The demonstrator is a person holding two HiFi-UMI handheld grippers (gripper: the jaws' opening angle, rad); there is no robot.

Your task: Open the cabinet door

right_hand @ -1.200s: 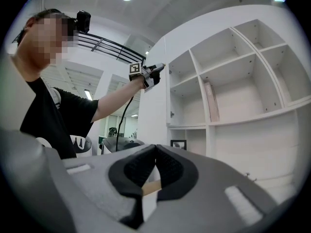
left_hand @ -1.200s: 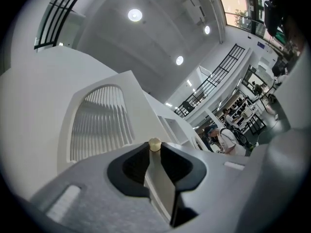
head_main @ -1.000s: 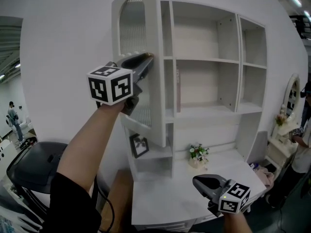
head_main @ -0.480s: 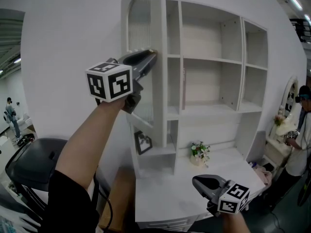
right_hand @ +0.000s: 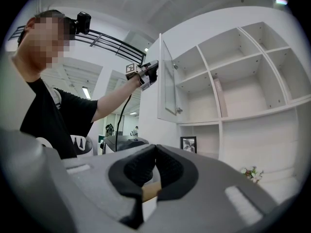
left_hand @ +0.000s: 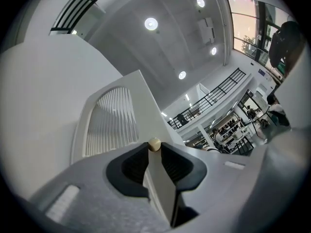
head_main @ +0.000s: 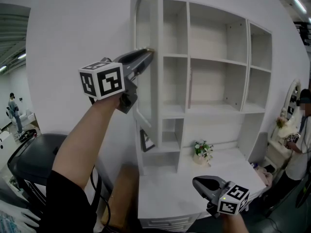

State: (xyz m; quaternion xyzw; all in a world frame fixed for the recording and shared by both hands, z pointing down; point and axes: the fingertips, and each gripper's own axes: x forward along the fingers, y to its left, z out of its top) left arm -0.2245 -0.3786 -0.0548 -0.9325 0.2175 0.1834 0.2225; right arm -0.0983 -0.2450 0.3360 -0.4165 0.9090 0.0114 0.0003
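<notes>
Cabinet door (head_main: 155,106), edge-on in head view, partly covers the picture frame (head_main: 146,141).

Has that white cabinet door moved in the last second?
Yes. The door has swung further out from the shelves, toward the left of the head view, and now shows nearly edge-on.

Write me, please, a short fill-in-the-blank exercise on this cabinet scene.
The left gripper clamps the edge of the cabinet ____.
The right gripper is shut and holds ____.
On the white desktop below the shelves stands a small bunch of ____.
Missing words: door; nothing; flowers.
</notes>
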